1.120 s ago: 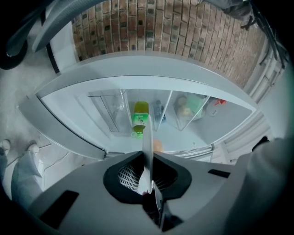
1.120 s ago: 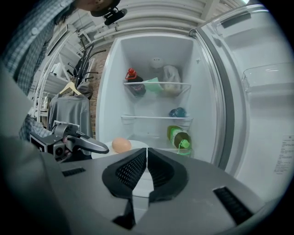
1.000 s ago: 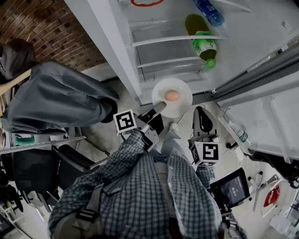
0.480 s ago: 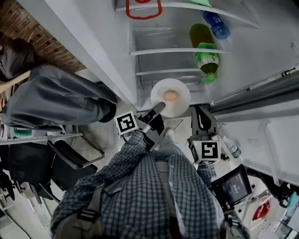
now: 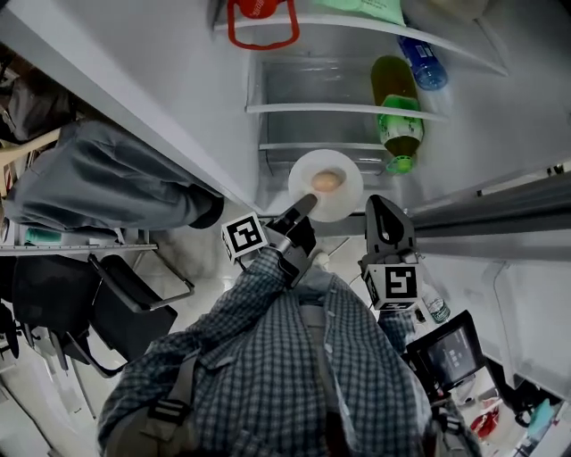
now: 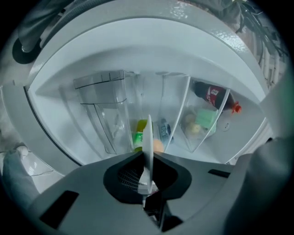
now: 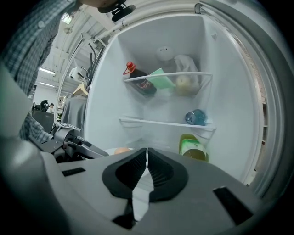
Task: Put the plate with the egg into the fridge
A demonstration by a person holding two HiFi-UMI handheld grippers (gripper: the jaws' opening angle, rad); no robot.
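A white plate [image 5: 339, 201] with a brown egg [image 5: 326, 180] on it hangs level in front of the open fridge's lower shelf [image 5: 312, 147]. My left gripper [image 5: 303, 206] is shut on the plate's near rim. In the left gripper view the plate [image 6: 148, 137] shows edge-on between the jaws, with the egg [image 6: 158, 146] just past it. My right gripper [image 5: 377, 208] is shut and holds nothing, just right of the plate. The right gripper view shows its closed jaws facing the fridge, with the egg [image 7: 121, 150] low at the left.
A green bottle [image 5: 398, 125] and a blue bottle [image 5: 419, 61] lie on the fridge shelves at the right, a red-handled item [image 5: 261, 20] higher up. The fridge door [image 5: 500, 228] stands at the right. A grey jacket [image 5: 98, 183] and a black chair [image 5: 107, 308] are at the left.
The plate and left gripper have come closer to the fridge's lower shelf. The right gripper has risen beside the plate. More of the fridge's inside now shows.
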